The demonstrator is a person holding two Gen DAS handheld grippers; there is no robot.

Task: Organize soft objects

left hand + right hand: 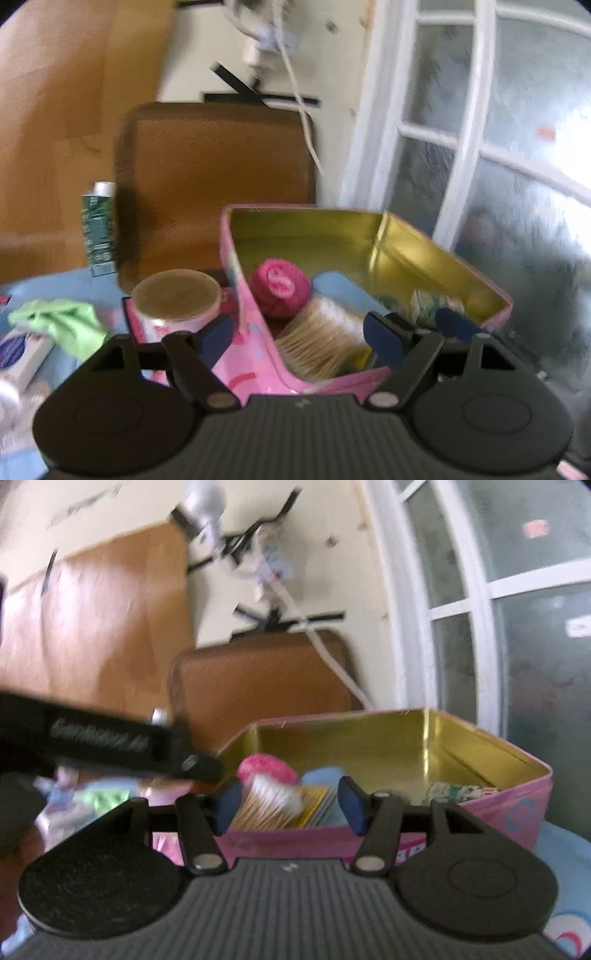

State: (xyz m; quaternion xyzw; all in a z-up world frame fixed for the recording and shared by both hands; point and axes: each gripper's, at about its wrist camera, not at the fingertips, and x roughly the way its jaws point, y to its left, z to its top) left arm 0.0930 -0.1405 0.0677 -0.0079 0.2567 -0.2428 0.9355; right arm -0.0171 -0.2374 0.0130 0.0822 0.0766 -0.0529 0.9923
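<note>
A pink tin box point(258, 339) with a gold inside stands open in front of both grippers; it also shows in the right wrist view point(509, 812). In it lie a pink rolled cloth point(280, 291), a pack of cotton swabs point(321, 336) and a small printed packet point(432, 306). My left gripper point(299, 336) is open and empty, its fingers astride the box's near corner. My right gripper point(291, 805) is open and empty at the box's near wall, with the swabs point(266, 805) and the pink cloth point(266, 770) beyond. The left gripper's black body point(110, 742) crosses at left.
A round tin with a pink side point(177, 302) stands left of the box. A green cloth point(62, 325) and a white tube point(22, 354) lie on the blue patterned cover at left. A green can point(98, 229) and a brown tray point(218, 173) stand behind. A window point(480, 147) is at right.
</note>
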